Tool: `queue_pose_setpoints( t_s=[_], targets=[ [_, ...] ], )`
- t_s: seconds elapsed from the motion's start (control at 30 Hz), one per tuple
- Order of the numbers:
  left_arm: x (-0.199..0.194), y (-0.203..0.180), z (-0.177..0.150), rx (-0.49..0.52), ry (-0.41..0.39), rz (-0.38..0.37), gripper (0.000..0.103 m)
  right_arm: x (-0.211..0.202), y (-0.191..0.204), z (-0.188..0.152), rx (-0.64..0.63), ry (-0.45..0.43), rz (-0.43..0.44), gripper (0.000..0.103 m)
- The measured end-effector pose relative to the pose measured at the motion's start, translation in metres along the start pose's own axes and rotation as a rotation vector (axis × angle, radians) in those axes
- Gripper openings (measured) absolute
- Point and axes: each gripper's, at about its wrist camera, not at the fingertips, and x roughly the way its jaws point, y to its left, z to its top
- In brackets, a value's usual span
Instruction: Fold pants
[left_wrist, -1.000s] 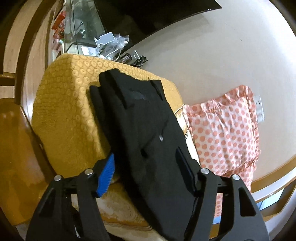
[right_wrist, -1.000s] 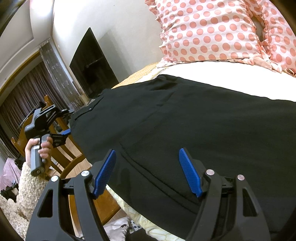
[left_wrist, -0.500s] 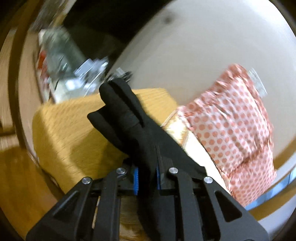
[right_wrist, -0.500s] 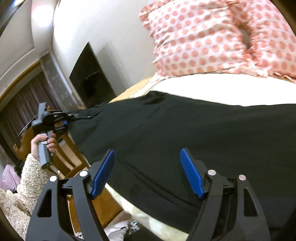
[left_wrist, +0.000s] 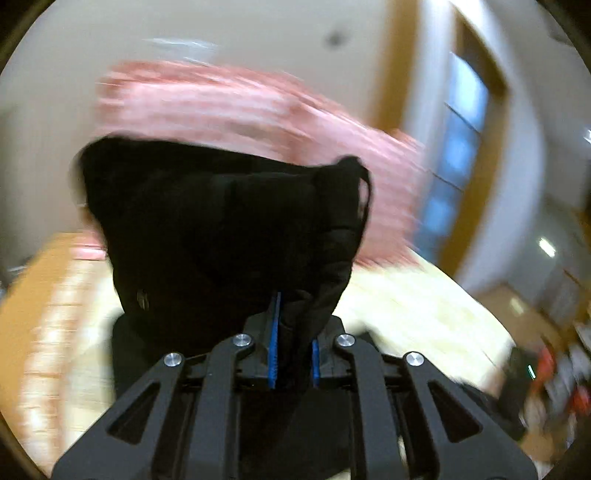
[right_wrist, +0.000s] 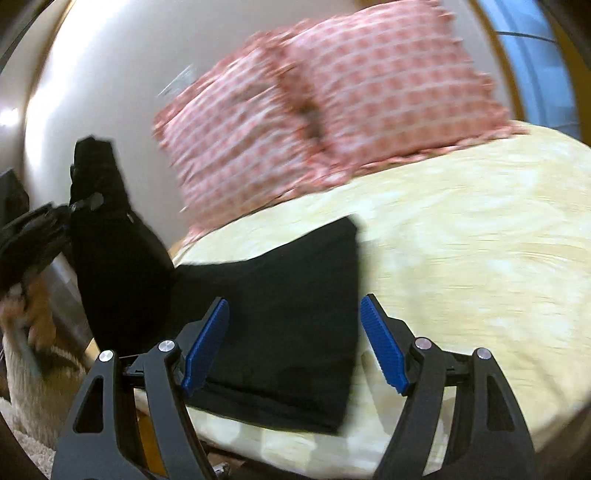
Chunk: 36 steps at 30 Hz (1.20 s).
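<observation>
Gripping one end of the black pants (left_wrist: 221, 229), left tongs (left_wrist: 293, 332) hoist it above the bed (right_wrist: 461, 240); right tongs (right_wrist: 295, 339) hang wide open, holding nothing.

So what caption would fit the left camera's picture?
Left tongs clamped on black pants, lifted before blurred pink pillows.

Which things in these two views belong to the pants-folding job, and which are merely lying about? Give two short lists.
Part of the job:
black pants, one end lifted
left tongs, shut on the pants
right tongs, open above the flat part
cream bedspread under the pants

Just lying about:
two pink dotted pillows
window, blurred
</observation>
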Motion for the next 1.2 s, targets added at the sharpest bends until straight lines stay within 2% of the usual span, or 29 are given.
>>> queue_pose_setpoints(
  t_s=[0.1, 0.2, 0.27, 0.33, 0.4, 0.47, 0.57, 0.63, 0.7, 0.77, 0.8, 0.83, 0.87, 0.9, 0.93, 0.97, 1.03, 1.1, 1.17, 1.2],
  targets=[
    [0.047, -0.045, -0.039, 0.07, 0.148, -0.108, 0.012, -0.009, -0.02, -0.002, 0.038, -0.014, -0.052, 0.075],
    [0.082, -0.054, -0.076, 0.049, 0.3, -0.156, 0.012, -0.015, -0.034, -0.006, 0.064, -0.012, -0.08, 0.075],
    [0.083, -0.053, -0.085, 0.04, 0.304, -0.154, 0.012, -0.017, -0.04, -0.006, 0.073, -0.013, -0.091, 0.075],
    [0.071, -0.053, -0.077, 0.041, 0.262, -0.134, 0.012, -0.016, -0.046, -0.005, 0.084, -0.016, -0.094, 0.075],
    [0.057, -0.052, -0.068, 0.044, 0.216, -0.106, 0.012, -0.015, -0.046, -0.003, 0.092, -0.023, -0.089, 0.075],
    [0.047, -0.055, -0.07, 0.091, 0.19, -0.046, 0.012, -0.016, -0.045, -0.002, 0.084, -0.032, -0.09, 0.075],
    [0.061, -0.065, -0.084, 0.145, 0.257, -0.023, 0.018, -0.016, -0.045, 0.001, 0.081, -0.042, -0.098, 0.075],
    [0.071, -0.069, -0.104, 0.175, 0.32, -0.039, 0.028, -0.019, -0.045, 0.005, 0.083, -0.054, -0.097, 0.075],
    [0.061, -0.069, -0.113, 0.194, 0.315, -0.079, 0.036, -0.024, -0.041, 0.013, 0.063, -0.08, -0.1, 0.075],
    [0.048, -0.059, -0.109, 0.172, 0.303, -0.139, 0.048, -0.031, -0.036, 0.022, 0.036, -0.11, -0.095, 0.075],
    [0.035, -0.048, -0.103, 0.129, 0.267, -0.189, 0.06, -0.034, -0.03, 0.027, 0.016, -0.127, -0.076, 0.075],
    [0.022, -0.036, -0.098, 0.084, 0.216, -0.206, 0.075, -0.035, -0.024, 0.031, -0.002, -0.134, -0.053, 0.075],
    [0.008, -0.017, -0.09, 0.02, 0.14, -0.184, 0.081, -0.033, -0.016, 0.034, -0.025, -0.135, -0.024, 0.075],
    [0.005, -0.007, -0.085, -0.009, 0.101, -0.153, 0.09, -0.027, -0.005, 0.036, -0.06, -0.124, 0.014, 0.075],
    [0.003, 0.008, -0.081, -0.044, 0.066, -0.086, 0.091, -0.021, 0.006, 0.036, -0.094, -0.109, 0.043, 0.075],
    [0.004, 0.016, -0.08, -0.057, 0.064, -0.037, 0.091, -0.01, 0.019, 0.034, -0.134, -0.082, 0.079, 0.075],
    [0.012, 0.031, -0.085, -0.054, 0.095, 0.072, 0.091, 0.009, 0.037, 0.029, -0.18, -0.019, 0.126, 0.075],
    [0.022, 0.041, -0.096, -0.038, 0.141, 0.166, 0.091, 0.026, 0.045, 0.022, -0.205, 0.047, 0.135, 0.075],
    [0.029, 0.051, -0.11, -0.047, 0.192, 0.213, 0.091, 0.042, 0.043, 0.015, -0.206, 0.118, 0.098, 0.079],
    [0.035, 0.061, -0.12, -0.07, 0.235, 0.236, 0.09, 0.052, 0.039, 0.01, -0.202, 0.189, 0.068, 0.079]
  ],
)
